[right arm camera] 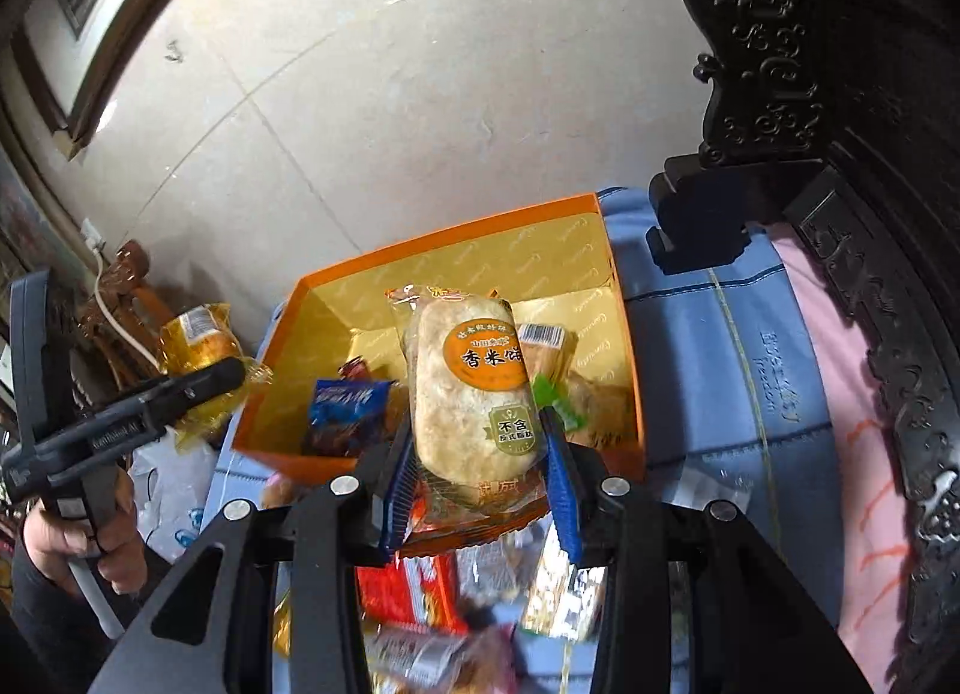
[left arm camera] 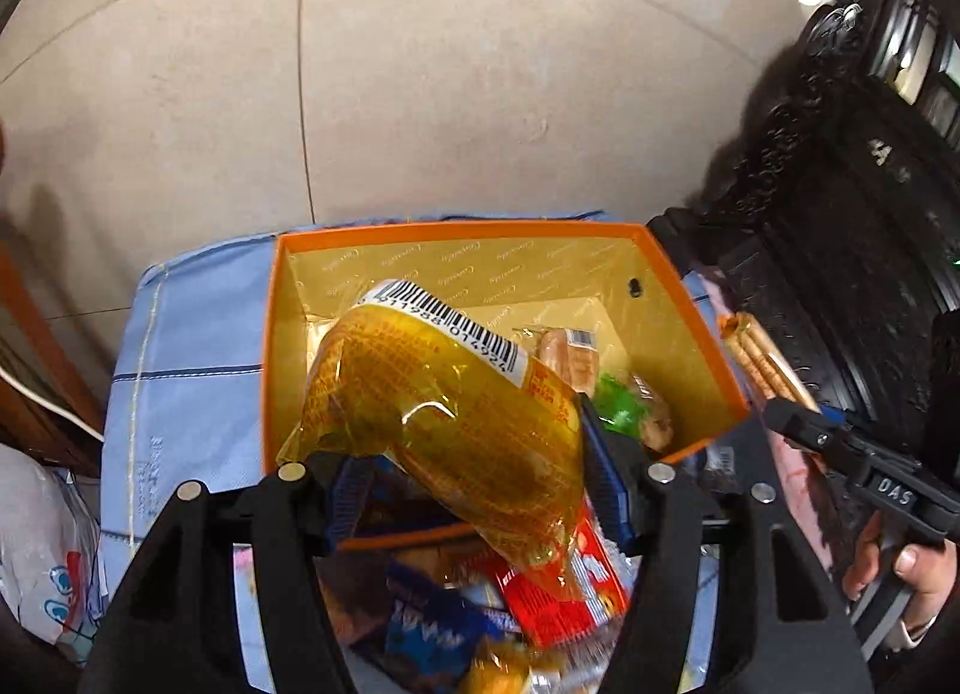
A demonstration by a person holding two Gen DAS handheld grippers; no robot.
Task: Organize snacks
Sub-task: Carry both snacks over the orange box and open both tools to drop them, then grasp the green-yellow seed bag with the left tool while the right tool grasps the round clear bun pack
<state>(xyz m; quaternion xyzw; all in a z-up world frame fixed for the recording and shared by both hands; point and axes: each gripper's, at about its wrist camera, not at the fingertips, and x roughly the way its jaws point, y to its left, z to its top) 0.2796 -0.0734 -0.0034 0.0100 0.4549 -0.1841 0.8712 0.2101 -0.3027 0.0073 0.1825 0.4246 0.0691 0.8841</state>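
- Left gripper (left arm camera: 474, 490): pinching a yellow transparent plastic snack packet with a white barcode strip (left arm camera: 444, 400). The packet sits tilted between the blue ribbed pads (left arm camera: 606, 478) and reaches forward and up over the box.
- Right gripper (right arm camera: 480, 484): pinching a clear-wrapped pale rice cracker with a round orange label (right arm camera: 474, 388). The cracker stands nearly upright between the blue pads, its orange-edged lower seam just below the fingertips.
- Directly beneath both grippers: a loose heap of snack packets, blurred. A red packet (left arm camera: 558, 592) and a dark blue packet (left arm camera: 432, 634) can be made out; the rest cannot be identified.
- Just ahead of both grippers: an open orange cardboard box with a gold-lined interior (left arm camera: 456, 235). It holds several packets, including a blue packet (right arm camera: 345, 406) at the near left as the right wrist sees it, a green-wrapped item (left arm camera: 618, 406) and a pale packet with a barcode (left arm camera: 570, 352).
- The box rests on a light blue cloth with dark stitched lines (left arm camera: 186, 370); a pink cloth (right arm camera: 864, 394) lies to the right of it.
- To the right of the right gripper: dark carved wooden furniture (right arm camera: 780, 63).
- A bare hand (left arm camera: 906, 574) holds the right gripper's handle, seen at the right edge of the left wrist view.
- Beyond the box: a pale tiled floor (left arm camera: 450, 63).
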